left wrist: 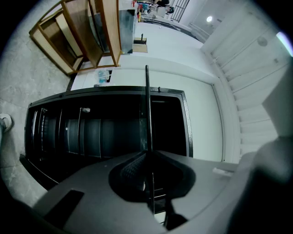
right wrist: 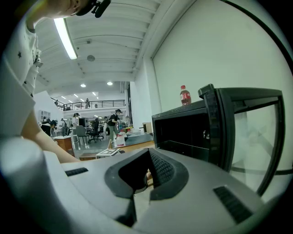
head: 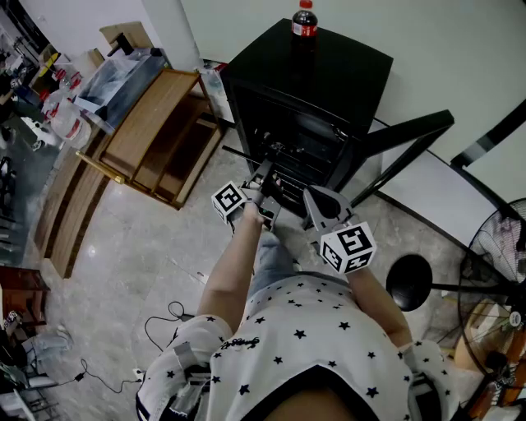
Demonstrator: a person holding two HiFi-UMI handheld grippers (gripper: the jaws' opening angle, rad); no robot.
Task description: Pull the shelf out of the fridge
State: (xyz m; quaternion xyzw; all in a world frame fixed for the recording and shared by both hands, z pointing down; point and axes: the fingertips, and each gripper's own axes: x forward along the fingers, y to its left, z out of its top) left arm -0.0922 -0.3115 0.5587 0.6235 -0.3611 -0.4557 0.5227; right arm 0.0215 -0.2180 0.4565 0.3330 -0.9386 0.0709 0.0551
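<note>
A black mini fridge (head: 329, 74) stands open, its door (head: 407, 136) swung out to the right. My left gripper (head: 267, 162) reaches into the fridge's front and is shut on the thin shelf (head: 242, 154). In the left gripper view the shelf (left wrist: 147, 100) shows edge-on as a dark line running straight into the left gripper (left wrist: 147, 154), with the dark fridge interior (left wrist: 91, 132) behind. My right gripper (head: 310, 197) hangs just right of the left one, in front of the fridge, touching nothing. The right gripper (right wrist: 147, 157) looks shut and empty, with the fridge (right wrist: 192, 128) ahead of it.
A cola bottle (head: 304, 20) stands on top of the fridge. A wooden shelf unit (head: 156, 131) lies on the floor to the left. A fan (head: 493, 271) and a black round base (head: 408, 281) stand at the right. Cables (head: 164, 321) lie on the floor near my feet.
</note>
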